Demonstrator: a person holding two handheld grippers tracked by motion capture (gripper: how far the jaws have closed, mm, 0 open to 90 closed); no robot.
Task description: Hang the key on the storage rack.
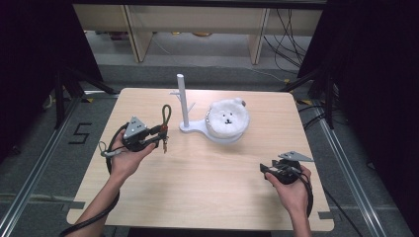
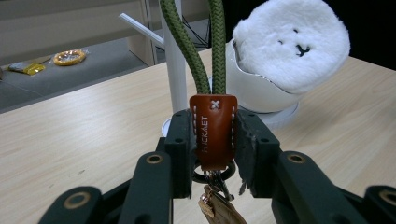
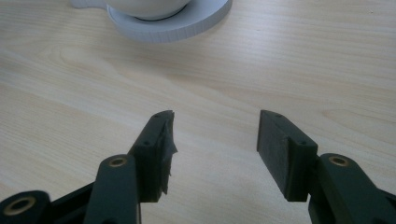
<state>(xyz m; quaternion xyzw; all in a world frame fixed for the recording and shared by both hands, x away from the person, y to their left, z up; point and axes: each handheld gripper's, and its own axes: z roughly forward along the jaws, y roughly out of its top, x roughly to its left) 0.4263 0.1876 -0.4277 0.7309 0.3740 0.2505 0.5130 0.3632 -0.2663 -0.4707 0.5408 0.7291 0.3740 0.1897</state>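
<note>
High view: wooden table [image 1: 197, 182]. Left gripper [image 1: 157, 136], held in the person's left hand [image 1: 129, 157] above the table's left half, carries a key strap [image 1: 165, 124] with an olive cord loop rising upright and metal fittings hanging below. White stand [image 1: 183, 101] with pegs near the far centre; just right of it, on the same white base, a white plush bear face [image 1: 228, 117] in a bowl. Right gripper [image 1: 265, 169] low over the near right part of the table, well apart from the stand.

Left gripper view: jaws clamped on the brown leather tab [image 2: 212, 130] of the key strap; olive cord [image 2: 215, 46] runs up; ring and tag below; stand and bear behind.

Right gripper view: jaws spread apart, nothing between them, bare wood beneath; rim of the white base [image 3: 187, 25] beyond
</note>
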